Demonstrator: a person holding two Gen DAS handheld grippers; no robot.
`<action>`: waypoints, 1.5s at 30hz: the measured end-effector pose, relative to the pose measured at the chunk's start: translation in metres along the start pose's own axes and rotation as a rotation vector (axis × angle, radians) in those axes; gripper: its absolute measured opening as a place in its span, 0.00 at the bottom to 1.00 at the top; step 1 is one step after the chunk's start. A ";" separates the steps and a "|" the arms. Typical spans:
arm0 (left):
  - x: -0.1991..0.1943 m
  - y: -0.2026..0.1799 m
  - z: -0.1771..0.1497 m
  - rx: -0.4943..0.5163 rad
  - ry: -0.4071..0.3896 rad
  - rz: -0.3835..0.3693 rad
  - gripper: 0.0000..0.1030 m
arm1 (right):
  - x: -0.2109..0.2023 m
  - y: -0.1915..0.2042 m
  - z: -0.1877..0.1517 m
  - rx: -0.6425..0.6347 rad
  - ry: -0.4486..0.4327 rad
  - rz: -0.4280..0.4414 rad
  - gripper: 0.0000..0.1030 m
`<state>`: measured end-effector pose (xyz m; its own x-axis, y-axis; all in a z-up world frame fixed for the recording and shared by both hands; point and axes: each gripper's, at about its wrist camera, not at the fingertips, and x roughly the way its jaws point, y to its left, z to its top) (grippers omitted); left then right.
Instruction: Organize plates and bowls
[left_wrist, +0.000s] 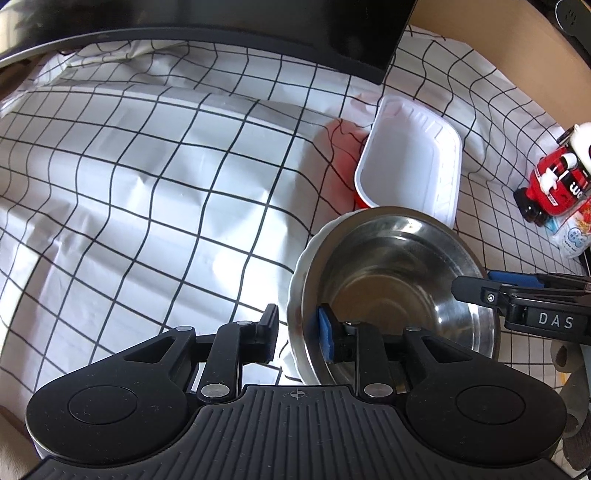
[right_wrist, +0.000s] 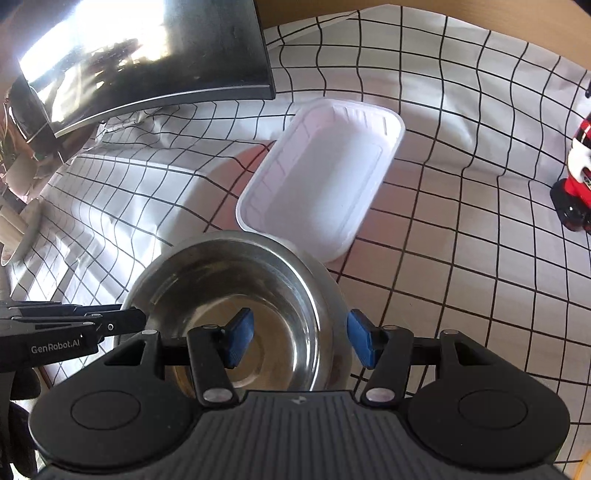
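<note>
A steel bowl (left_wrist: 399, 280) sits nested in a white ribbed dish (left_wrist: 301, 266) on the checked cloth. My left gripper (left_wrist: 297, 330) is open and straddles their left rims, one finger inside the bowl, one outside the dish. My right gripper (right_wrist: 301, 339) is open and straddles the bowl's (right_wrist: 236, 291) right rim. It also shows in the left wrist view (left_wrist: 476, 288). A white rectangular tray with a red outside (left_wrist: 410, 170) lies just behind the bowl and also shows in the right wrist view (right_wrist: 321, 177).
A curved black monitor (left_wrist: 229, 33) stands at the back over the checked tablecloth (left_wrist: 147, 184). A red and white toy figure (left_wrist: 554, 177) and a small packet (left_wrist: 570, 232) stand at the right. A pale dish (right_wrist: 26, 232) sits at the far left.
</note>
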<state>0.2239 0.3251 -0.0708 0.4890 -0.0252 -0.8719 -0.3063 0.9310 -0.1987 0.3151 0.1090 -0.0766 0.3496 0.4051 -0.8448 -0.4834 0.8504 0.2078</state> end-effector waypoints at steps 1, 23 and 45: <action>0.002 0.001 0.000 0.001 0.006 -0.005 0.28 | 0.000 -0.001 -0.001 0.004 0.003 -0.002 0.55; 0.030 -0.024 0.003 0.011 0.123 -0.061 0.49 | 0.018 -0.025 -0.043 0.161 0.122 0.105 0.56; 0.050 -0.156 -0.026 0.182 0.200 -0.237 0.44 | -0.042 -0.144 -0.102 0.347 0.096 -0.064 0.56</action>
<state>0.2750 0.1693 -0.0952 0.3539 -0.3023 -0.8851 -0.0438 0.9399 -0.3386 0.2883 -0.0650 -0.1219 0.2853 0.3279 -0.9006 -0.1563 0.9430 0.2938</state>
